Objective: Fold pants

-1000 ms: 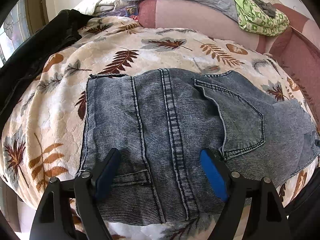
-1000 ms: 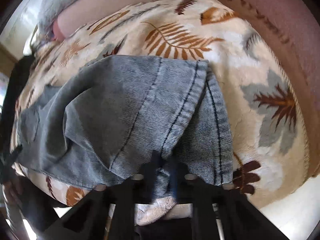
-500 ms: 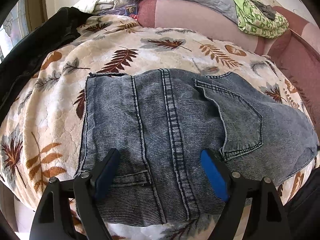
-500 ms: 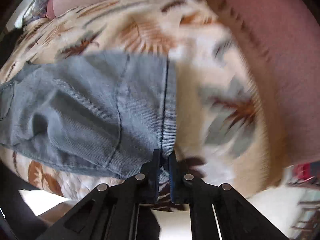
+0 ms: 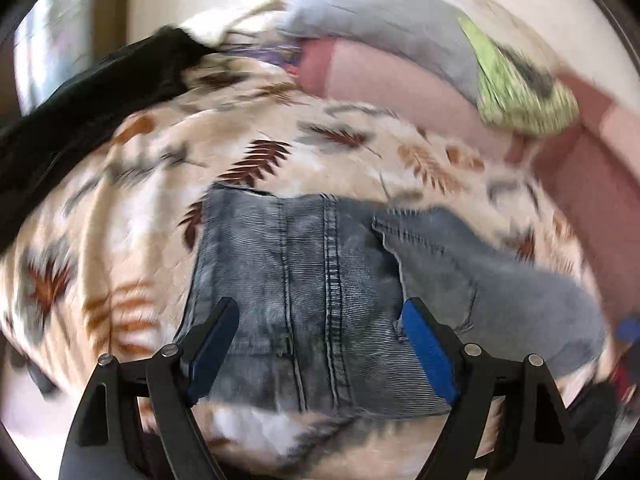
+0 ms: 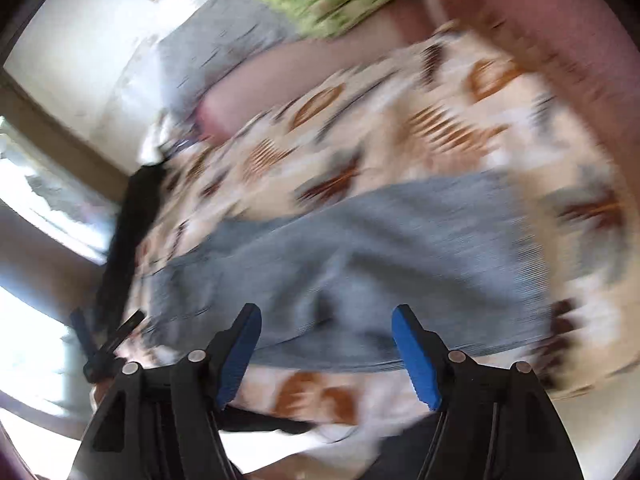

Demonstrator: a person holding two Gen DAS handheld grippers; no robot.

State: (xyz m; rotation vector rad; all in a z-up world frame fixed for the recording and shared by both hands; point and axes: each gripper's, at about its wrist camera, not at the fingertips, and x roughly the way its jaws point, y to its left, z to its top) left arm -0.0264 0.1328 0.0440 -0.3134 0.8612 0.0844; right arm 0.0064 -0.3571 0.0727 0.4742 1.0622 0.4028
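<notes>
The blue-grey denim pants (image 5: 332,280) lie flat on a leaf-patterned blanket (image 5: 132,240), waistband toward me, seam and back pocket showing. My left gripper (image 5: 320,316) is open and empty, its blue-padded fingers (image 5: 424,344) spread over the waist end. In the blurred right wrist view the pants (image 6: 380,256) stretch across the blanket (image 6: 440,120). My right gripper (image 6: 326,320) is open and empty, just above the near edge of the denim. The left gripper (image 6: 92,340) shows small at the left edge of that view.
A black garment (image 5: 80,108) lies at the blanket's left. A pink sofa back (image 5: 400,88) carries a grey pillow (image 5: 380,20) and a green patterned cloth (image 5: 520,92). A bright window (image 6: 36,340) is at the left in the right wrist view.
My right gripper has opened and let go of the pants' hem, then swung back and left. My left gripper has pulled back a little, still open. Both views are now blurred by motion.
</notes>
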